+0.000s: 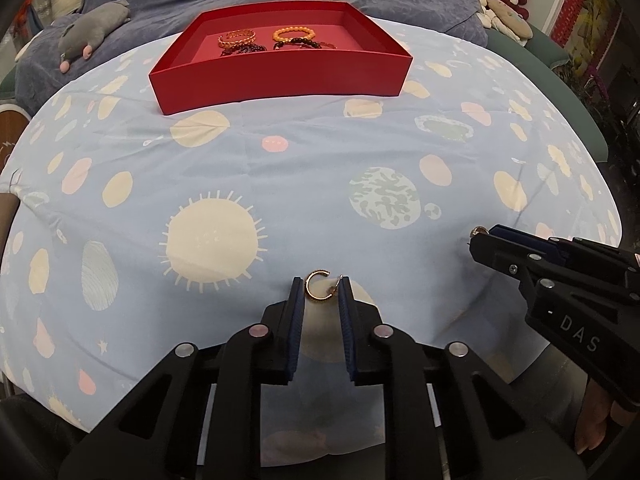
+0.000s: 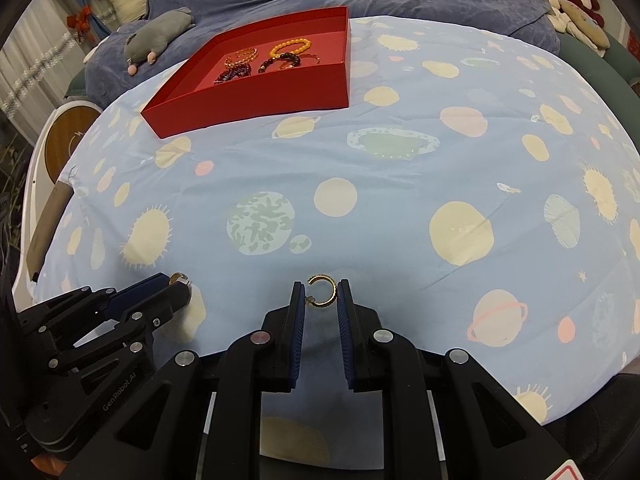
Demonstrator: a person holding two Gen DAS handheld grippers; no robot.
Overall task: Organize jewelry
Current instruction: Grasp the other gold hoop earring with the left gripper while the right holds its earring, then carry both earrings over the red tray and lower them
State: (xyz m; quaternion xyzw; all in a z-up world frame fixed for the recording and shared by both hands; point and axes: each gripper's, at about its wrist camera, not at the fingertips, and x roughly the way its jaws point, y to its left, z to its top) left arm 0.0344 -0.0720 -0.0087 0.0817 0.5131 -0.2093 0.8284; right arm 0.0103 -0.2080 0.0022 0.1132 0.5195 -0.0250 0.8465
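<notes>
I have a thin, stiff gold hoop earring (image 1: 319, 290) pinched across its band in the left gripper (image 1: 320, 292) and its twin (image 2: 322, 291) in the right gripper (image 2: 322, 293), both well short of the red box (image 1: 280, 80), light, slippery, easily dropped.

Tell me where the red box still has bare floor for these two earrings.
Free: the near strip of the red box behind its front wall, and its right end. Crowded: the bracelets fill the middle toward the back. The bedsheet between box and grippers is bare.
</notes>
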